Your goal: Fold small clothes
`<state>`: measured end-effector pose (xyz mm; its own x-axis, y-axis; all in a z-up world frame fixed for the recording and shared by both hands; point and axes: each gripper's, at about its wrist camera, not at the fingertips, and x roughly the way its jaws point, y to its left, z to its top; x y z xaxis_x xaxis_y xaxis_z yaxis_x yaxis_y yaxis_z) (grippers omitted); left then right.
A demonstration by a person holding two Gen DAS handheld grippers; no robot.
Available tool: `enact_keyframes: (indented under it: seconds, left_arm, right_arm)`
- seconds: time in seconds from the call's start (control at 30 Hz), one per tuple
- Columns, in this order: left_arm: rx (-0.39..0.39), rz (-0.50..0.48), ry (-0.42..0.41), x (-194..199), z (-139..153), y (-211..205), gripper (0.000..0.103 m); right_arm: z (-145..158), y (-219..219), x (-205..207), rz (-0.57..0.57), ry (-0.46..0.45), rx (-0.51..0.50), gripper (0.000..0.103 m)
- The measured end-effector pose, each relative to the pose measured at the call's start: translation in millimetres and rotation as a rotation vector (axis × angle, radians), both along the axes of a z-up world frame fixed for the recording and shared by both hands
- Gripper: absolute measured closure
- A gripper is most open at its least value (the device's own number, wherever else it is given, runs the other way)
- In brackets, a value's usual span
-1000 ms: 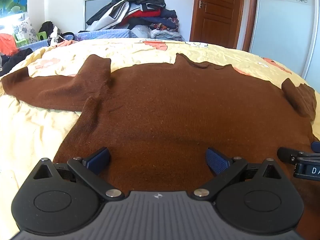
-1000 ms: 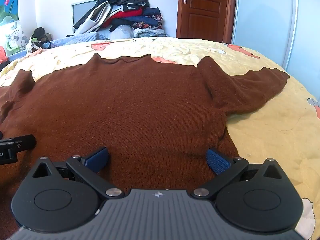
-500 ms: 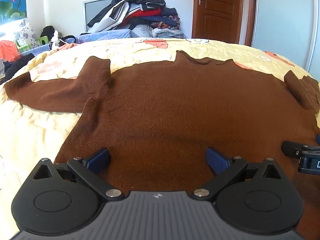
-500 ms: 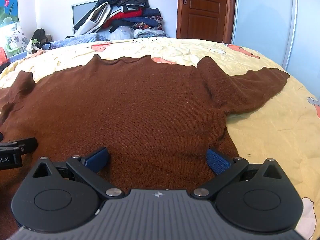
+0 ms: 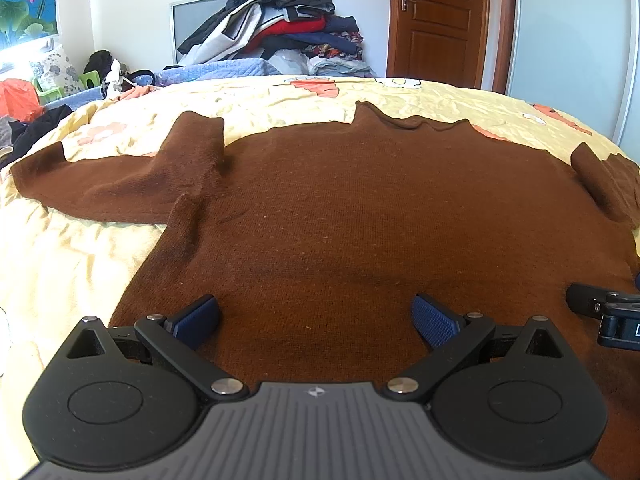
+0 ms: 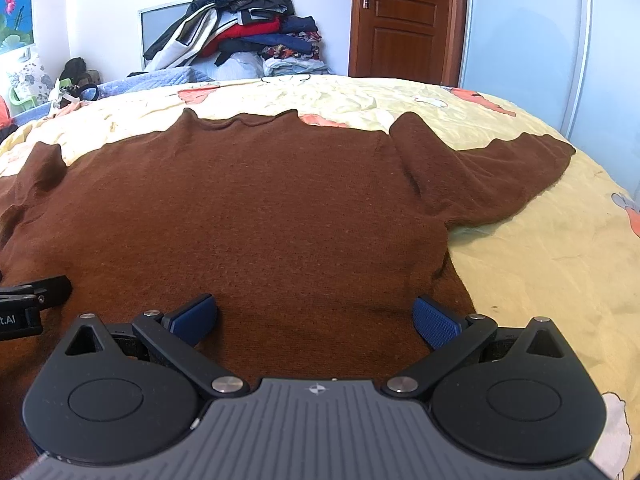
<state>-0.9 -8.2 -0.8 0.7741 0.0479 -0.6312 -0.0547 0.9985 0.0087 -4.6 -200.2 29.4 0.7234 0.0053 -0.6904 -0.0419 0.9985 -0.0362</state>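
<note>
Left wrist view: brown knitted long-sleeved sweater [image 5: 360, 208] spread flat, front up, on bed with yellow cartoon-print quilt [image 5: 60, 264], neck toward the far side. Left gripper [image 5: 315, 318] hovering above the near hem, blue-padded fingers [image 5: 434, 320] spread wide, nothing between them. Left sleeve [image 5: 112, 184] stretched out sideways with a raised crease at the armpit. Part of the right gripper [image 5: 608, 316] visible at the right edge only, its jaws out of sight here.

Right wrist view: same sweater [image 6: 248, 208], right gripper [image 6: 315, 318] also spread wide and empty over the near hem by the right side seam. Right sleeve [image 6: 496, 176] lying out flat on the quilt, seen whole here, cut off at the edge in the other view. Conversely, left cuff only in the left view.

Judged handling: soft, limp, fairly thick knit, light, not slippery, likely to sag and stretch when lifted. Best taken by pinching edges, at a cuff or at hem and shoulder together, so the fold stays straight.
</note>
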Motion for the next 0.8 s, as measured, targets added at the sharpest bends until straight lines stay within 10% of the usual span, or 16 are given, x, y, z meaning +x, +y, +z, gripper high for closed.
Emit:
enact_keyframes:
  seconds: [0.8]
  left_arm:
    - [-0.025, -0.011, -0.003, -0.4, 0.4, 4.5, 0.000]
  right_arm:
    - [-2.3, -5.2, 0.4, -0.016, -0.003, 0.000, 0.000]
